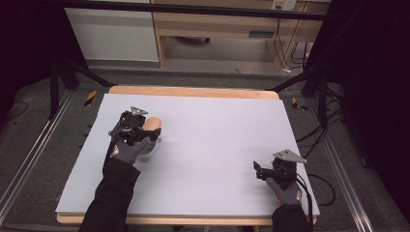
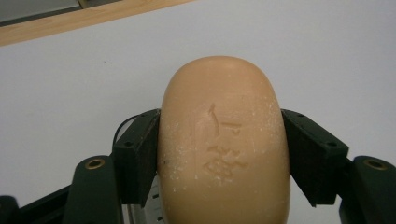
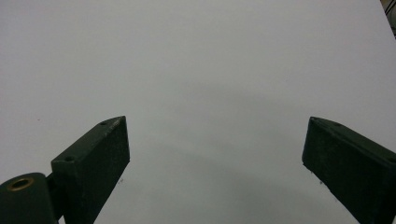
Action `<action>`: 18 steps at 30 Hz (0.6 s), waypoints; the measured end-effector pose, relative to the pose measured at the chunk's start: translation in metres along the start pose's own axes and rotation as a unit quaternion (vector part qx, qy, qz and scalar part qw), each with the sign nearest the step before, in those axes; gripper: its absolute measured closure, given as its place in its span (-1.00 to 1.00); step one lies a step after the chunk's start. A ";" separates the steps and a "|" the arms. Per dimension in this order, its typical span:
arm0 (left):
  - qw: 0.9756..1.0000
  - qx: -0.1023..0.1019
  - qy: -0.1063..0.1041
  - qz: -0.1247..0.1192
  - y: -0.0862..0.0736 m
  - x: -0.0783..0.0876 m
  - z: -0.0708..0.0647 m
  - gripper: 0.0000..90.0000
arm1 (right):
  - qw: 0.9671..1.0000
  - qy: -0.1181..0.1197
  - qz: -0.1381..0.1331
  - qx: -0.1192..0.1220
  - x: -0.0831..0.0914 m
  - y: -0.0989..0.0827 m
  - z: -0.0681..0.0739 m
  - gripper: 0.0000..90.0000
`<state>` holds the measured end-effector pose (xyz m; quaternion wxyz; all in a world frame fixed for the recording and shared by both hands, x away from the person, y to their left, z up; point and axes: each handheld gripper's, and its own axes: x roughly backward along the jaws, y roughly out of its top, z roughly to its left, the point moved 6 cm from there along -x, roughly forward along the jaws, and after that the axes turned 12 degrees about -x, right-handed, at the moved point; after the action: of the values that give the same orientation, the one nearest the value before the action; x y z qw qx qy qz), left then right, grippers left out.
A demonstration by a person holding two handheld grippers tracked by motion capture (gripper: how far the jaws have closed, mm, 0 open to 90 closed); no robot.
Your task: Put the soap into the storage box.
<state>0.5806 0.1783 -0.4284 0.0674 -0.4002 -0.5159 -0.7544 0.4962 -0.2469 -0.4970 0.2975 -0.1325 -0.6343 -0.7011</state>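
Surroundings: white sheet (image 1: 208, 145) covers the wooden table (image 1: 193, 91), bare around the soap | Left gripper (image 2: 219, 154): jaws clamped on both long sides of the soap bar (image 2: 223, 144), at table left | Hidden: soap's near end cut off; embossed mark illegible | Material: tan, rounded, smooth, white-flecked | Right gripper (image 3: 215, 163): jaws wide apart, holding nothing.

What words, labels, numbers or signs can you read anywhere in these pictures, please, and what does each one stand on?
No text reads clearly.
Embossed mark on the tan oval bar of soap, clamped in the left hand-held gripper: a raised emblem with character-like shapes, too worn to read.
Pale label on the wooden furniture behind the table: too small to read.
Fine printed marks on a pale object under the soap: too blurred to read.
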 end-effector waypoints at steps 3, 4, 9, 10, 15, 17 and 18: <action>1.000 0.000 0.002 0.006 -0.004 -0.001 0.005 -0.29 | 1.000 0.000 0.000 0.000 0.000 0.000 0.000 -0.83; 1.000 0.001 0.003 0.010 -0.005 -0.002 0.006 -0.29 | 1.000 0.000 0.000 0.000 0.000 0.000 0.000 -0.83; 1.000 0.003 0.005 0.014 -0.010 -0.006 0.007 -0.29 | 1.000 -0.001 0.001 0.002 0.000 0.000 0.000 -0.83; 1.000 0.005 0.005 0.015 -0.011 -0.007 0.008 -0.29 | 1.000 -0.001 0.001 0.002 0.000 0.000 0.001 -0.83; 1.000 0.012 0.005 0.022 -0.016 -0.012 0.009 -0.29 | 1.000 -0.001 0.001 0.002 0.000 0.000 0.000 -0.83; 1.000 0.013 0.005 0.024 -0.018 -0.014 0.008 -0.29 | 1.000 -0.001 0.001 0.001 -0.001 0.000 0.001 -0.83; 1.000 0.013 0.004 0.025 -0.019 -0.014 0.008 -0.29 | 1.000 0.000 0.001 0.003 -0.001 0.000 0.001 -0.83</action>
<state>0.5849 0.1891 -0.4504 0.0937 -0.4092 -0.5147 -0.7476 0.4965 -0.2462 -0.4975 0.2981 -0.1321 -0.6366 -0.6989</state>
